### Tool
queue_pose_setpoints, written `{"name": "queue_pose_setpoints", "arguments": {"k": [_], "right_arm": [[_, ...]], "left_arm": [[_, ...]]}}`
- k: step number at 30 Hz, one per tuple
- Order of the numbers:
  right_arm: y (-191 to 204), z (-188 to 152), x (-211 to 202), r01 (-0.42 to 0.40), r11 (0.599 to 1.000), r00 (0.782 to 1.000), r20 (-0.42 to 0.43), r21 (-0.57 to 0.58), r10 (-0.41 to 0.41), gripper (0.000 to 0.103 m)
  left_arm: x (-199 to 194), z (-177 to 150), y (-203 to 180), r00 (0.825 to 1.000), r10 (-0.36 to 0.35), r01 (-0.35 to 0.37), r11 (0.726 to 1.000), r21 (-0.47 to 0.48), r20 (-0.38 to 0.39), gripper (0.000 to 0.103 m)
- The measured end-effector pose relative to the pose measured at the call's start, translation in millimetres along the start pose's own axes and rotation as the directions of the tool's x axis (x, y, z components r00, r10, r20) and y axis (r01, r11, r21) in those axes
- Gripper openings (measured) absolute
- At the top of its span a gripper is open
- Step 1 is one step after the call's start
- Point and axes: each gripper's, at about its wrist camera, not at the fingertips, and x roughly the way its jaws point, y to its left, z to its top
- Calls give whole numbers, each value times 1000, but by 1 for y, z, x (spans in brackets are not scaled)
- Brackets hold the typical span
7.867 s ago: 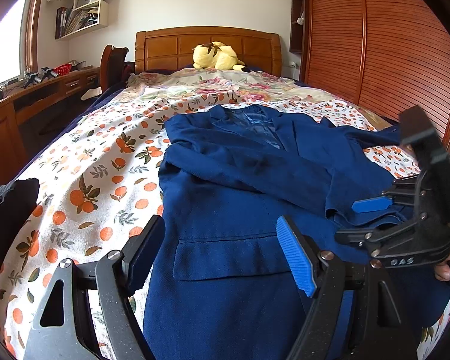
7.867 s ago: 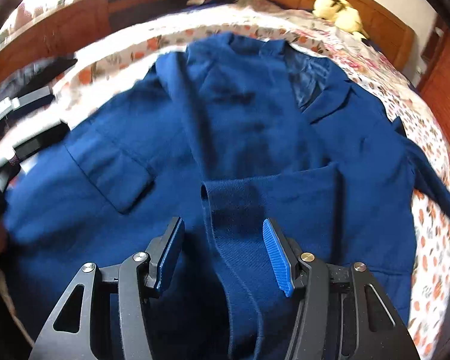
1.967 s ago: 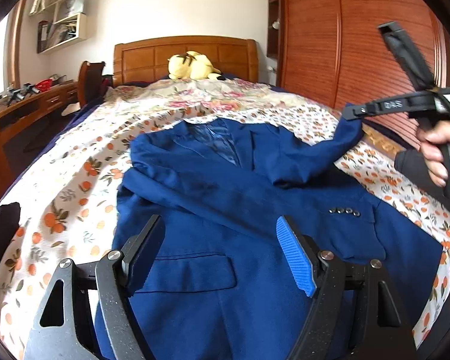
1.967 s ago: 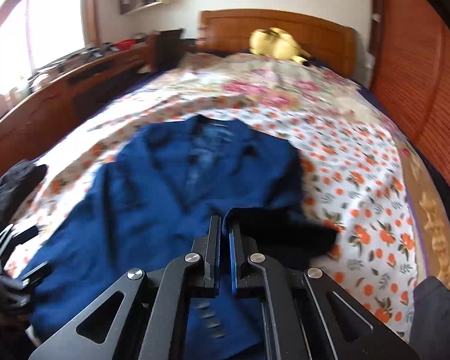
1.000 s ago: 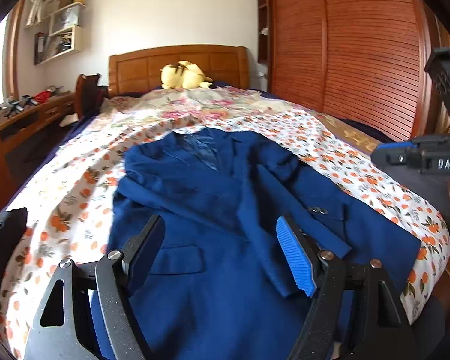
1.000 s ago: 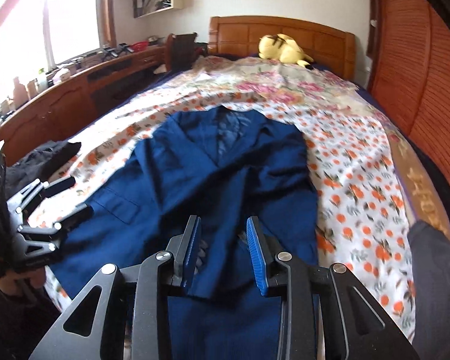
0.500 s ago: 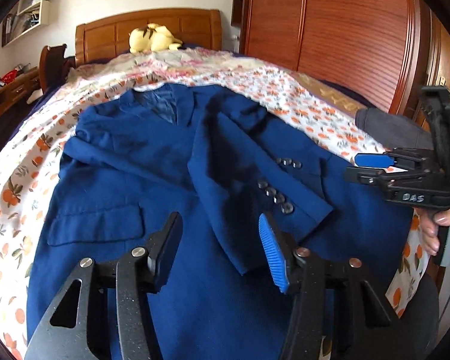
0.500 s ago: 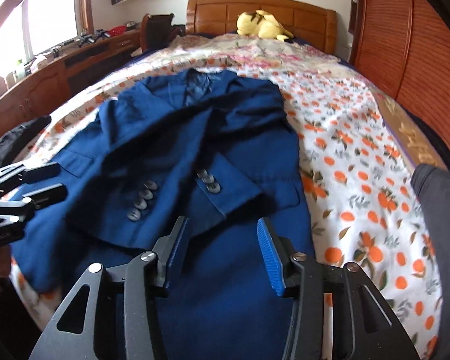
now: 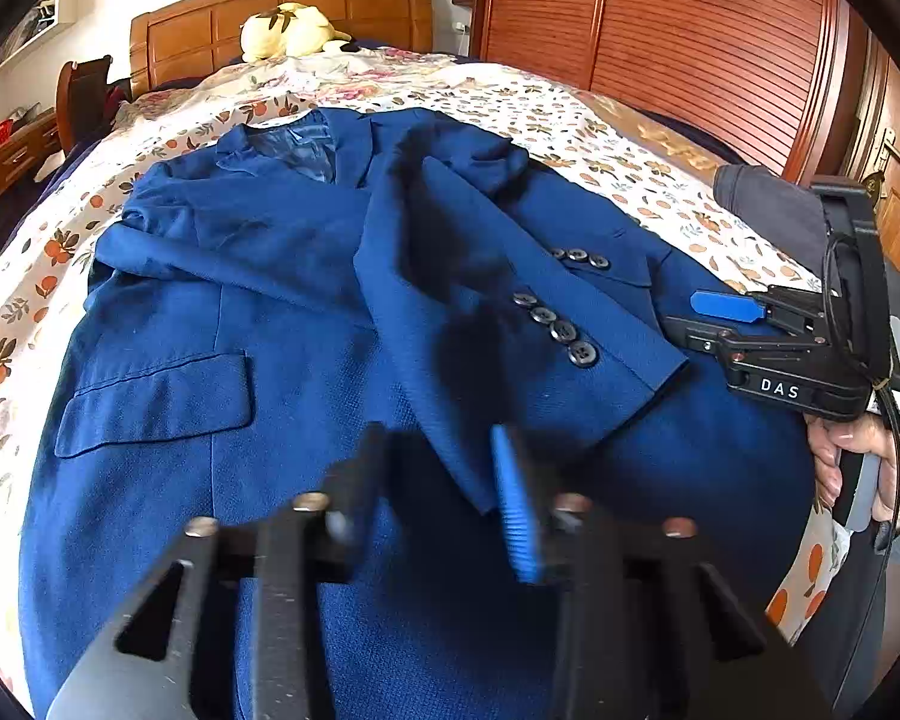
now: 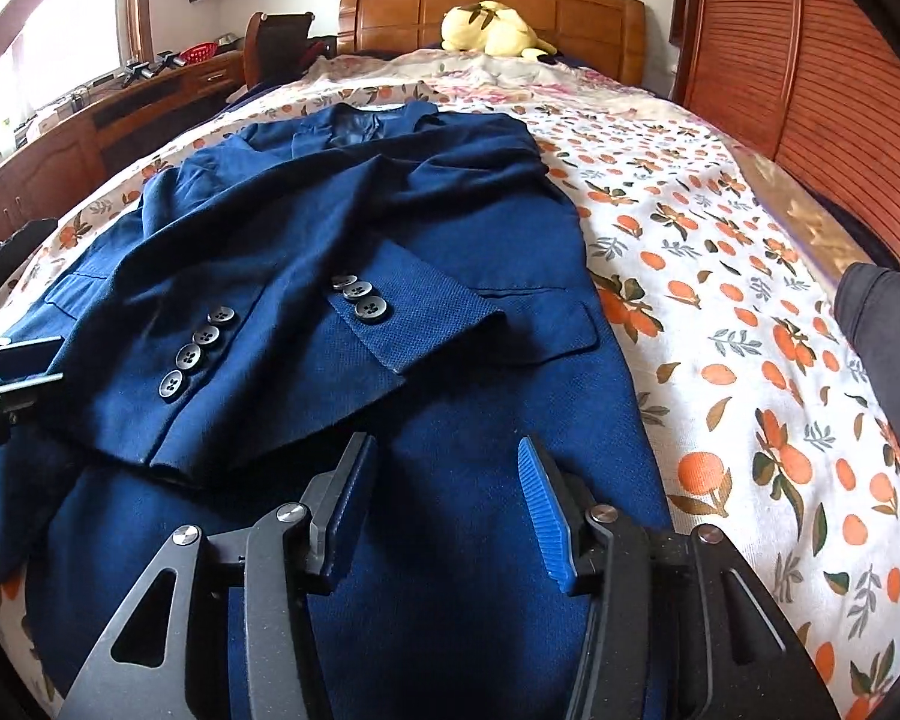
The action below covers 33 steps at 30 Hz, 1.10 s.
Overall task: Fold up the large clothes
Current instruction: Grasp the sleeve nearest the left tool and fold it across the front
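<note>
A wide bed (image 10: 720, 252) with a white sheet printed in oranges and leaves fills both views, its carved wooden headboard (image 10: 492, 0) at the far end. A tall slatted wooden wardrobe (image 9: 690, 30) stands along its right side, and a long wooden counter (image 10: 90, 120) runs along the left under a bright window.

The navy blue woven suit jacket (image 9: 270, 312) lies flat on the near half of the bed, front up, collar toward the headboard and hem toward the cameras. Both sleeves are folded in across its chest, their buttoned cuffs (image 10: 390, 324) overlapping near the middle. A flap pocket (image 9: 156, 402) shows on the left panel.

The black left hand-held gripper (image 9: 444, 498) hangs low over the jacket's near hem. Its jaws have just been closing and stand at a narrow gap; the blur hides whether the blue pads (image 9: 516, 510) pinch any cloth. The black right hand-held gripper (image 10: 444, 510), held by a person's hand (image 9: 858, 468) at the jacket's right edge, has its jaws about half apart, having just opened, over the hem with nothing between them.

A yellow plush toy (image 10: 492, 30) rests against the headboard. A dark grey garment (image 10: 888, 336) lies at the bed's right edge.
</note>
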Motion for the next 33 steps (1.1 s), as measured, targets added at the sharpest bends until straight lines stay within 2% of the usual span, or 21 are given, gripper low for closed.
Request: {"name": "queue_pose_setpoints", "arguments": {"k": [1,2,4,8,10,15,20,22,25,26,27,28,29,30,33], "right_arm": [[-1,0,0,-5,1000,1000,0,5,5,51],[-1,-1,0,-10,1000,1000,-1,10,10,51],[-4,-5,-2,-14,1000,1000,3,15,14,51],[-4,-6,-3,-5,1000,1000,7,12,5,52],[-4,-6,-2,-4,1000,1000,7,11,4,52],[-4,-6,-2,-4,1000,1000,6,13,4,52],[-4,-6,-2,-1,1000,1000,4,9,1,52],[-3,-6,-2,-1,1000,1000,4,10,1,52],[-3,-6,-2,-1,1000,1000,5,9,1,52],[-3,-6,-2,-1,1000,1000,5,9,1,52],[-3,-6,-2,-2,1000,1000,5,10,2,52],[-4,-6,-2,-2,1000,1000,5,10,2,52],[-3,-6,-2,-2,1000,1000,5,10,2,52],[-3,-6,-2,-2,1000,1000,5,10,2,52],[-4,-6,-2,-4,1000,1000,6,12,4,52]], "left_arm": [[-1,1,0,1000,-6,6,1000,8,-3,9],[-3,3,-3,1000,-12,12,999,32,-5,7],[-14,8,-2,1000,-12,11,999,48,21,7],[-36,19,21,997,1,0,1000,-2,79,6],[-48,24,41,993,27,-21,998,-53,119,5],[-56,29,76,985,85,-67,990,-125,148,5],[-63,33,104,968,165,-131,974,-184,188,5],[-62,33,113,963,198,-159,965,-208,183,5],[-56,32,120,971,185,-147,961,-233,150,6],[-56,32,121,971,186,-148,961,-234,149,8],[-57,31,121,970,191,-153,960,-233,153,19],[-58,30,121,968,190,-151,962,-229,161,37],[-60,29,120,969,184,-144,963,-227,168,42],[-61,28,119,969,175,-134,965,-223,173,45],[-61,25,114,972,172,-139,971,-196,162,45]]}}
